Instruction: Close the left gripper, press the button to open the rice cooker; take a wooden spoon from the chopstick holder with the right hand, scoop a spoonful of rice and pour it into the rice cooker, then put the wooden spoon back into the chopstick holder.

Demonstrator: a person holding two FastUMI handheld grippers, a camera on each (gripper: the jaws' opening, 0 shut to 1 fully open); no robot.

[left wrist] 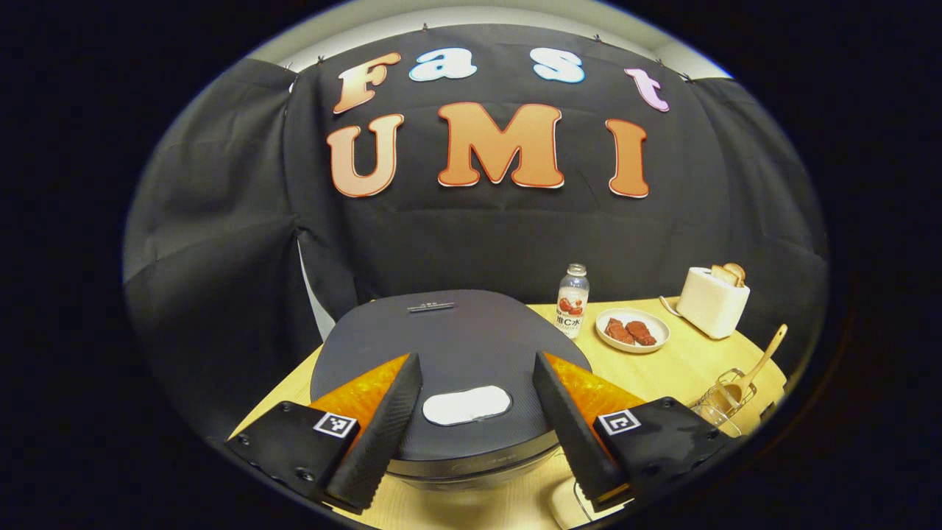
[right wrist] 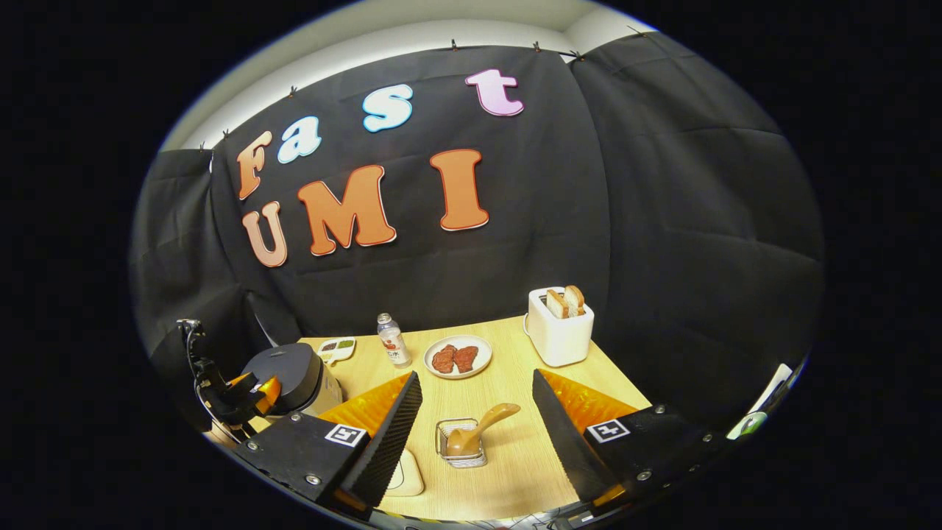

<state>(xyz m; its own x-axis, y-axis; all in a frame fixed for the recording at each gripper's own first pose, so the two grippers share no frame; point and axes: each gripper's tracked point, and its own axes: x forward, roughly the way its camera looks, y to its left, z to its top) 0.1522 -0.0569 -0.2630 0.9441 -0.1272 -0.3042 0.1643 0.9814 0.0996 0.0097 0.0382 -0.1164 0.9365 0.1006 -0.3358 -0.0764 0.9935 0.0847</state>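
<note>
Left gripper view looks over a pale wooden surface (left wrist: pixel 684 368) with the dark, round rice cooker (left wrist: pixel 449 346) just ahead, its lid down and a pale oval button (left wrist: pixel 466 405) near the front edge. Behind it to the right stand a white toaster (left wrist: pixel 712 300) with toast in its slots, a white plate of reddish meat pieces (left wrist: pixel 631 330) and a small drink bottle (left wrist: pixel 572 300); none stands between the cooker and the left gripper (left wrist: pixel 477 434). Its jaws are spread wide, one on either side of the button, hovering over the lid.

Right gripper view shows the wire chopstick holder (right wrist: pixel 461 442) close ahead, centred between the widely parted jaws of the right gripper (right wrist: pixel 477 434), apart from both. The wooden spoon (right wrist: pixel 480 428) sits in it, bowl down, handle leaning up to the right. A small divided dish (right wrist: pixel 337 348) lies beside the cooker.
</note>
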